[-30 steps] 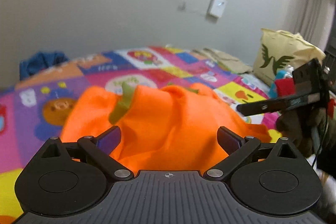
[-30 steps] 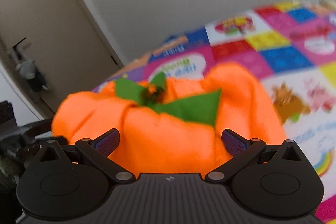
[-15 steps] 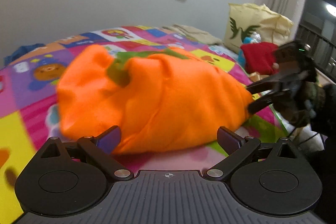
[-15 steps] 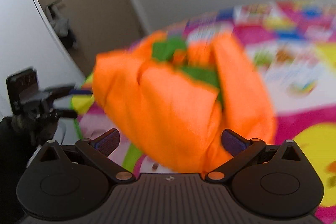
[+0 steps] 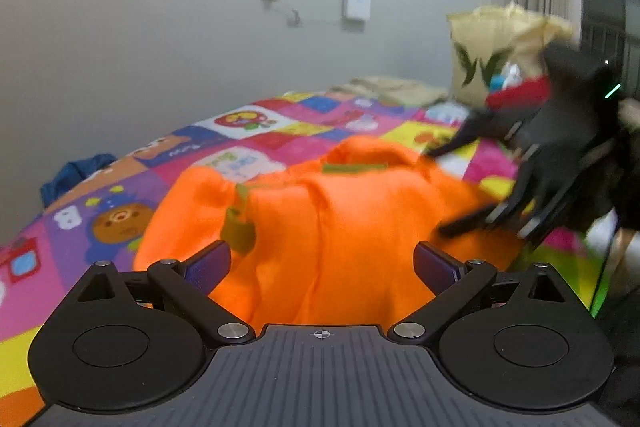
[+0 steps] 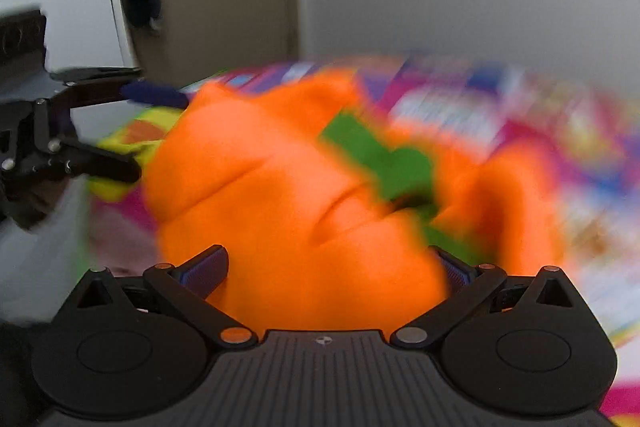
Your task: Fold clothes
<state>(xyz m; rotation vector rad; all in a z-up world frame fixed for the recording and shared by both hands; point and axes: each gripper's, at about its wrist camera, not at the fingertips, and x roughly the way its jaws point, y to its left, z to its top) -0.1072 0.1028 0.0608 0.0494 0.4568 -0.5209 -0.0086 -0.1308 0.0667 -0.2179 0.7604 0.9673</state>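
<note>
Left hand-held gripper [image 5: 320, 263]: fingers spread wide, holding nothing.
Right hand-held gripper [image 6: 326, 267]: fingers spread, cloth between them, no pinch evident.
Bright orange fleece garment with green trim [image 5: 340, 223]: bunched in a rumpled heap on the multicoloured patchwork bed cover [image 5: 112, 203].
Progress: judged barely begun; spreading flat and all folds remain.

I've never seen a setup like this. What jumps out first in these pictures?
The bright orange garment with green trim, bunched in a heap on the patchwork bedspread of cartoon squares, fills the middle of both views. The left gripper and the right gripper each have their fingers spread wide at its near edge. Behind, at the bed's far right corner, stands a cream bag with a green print.
</note>
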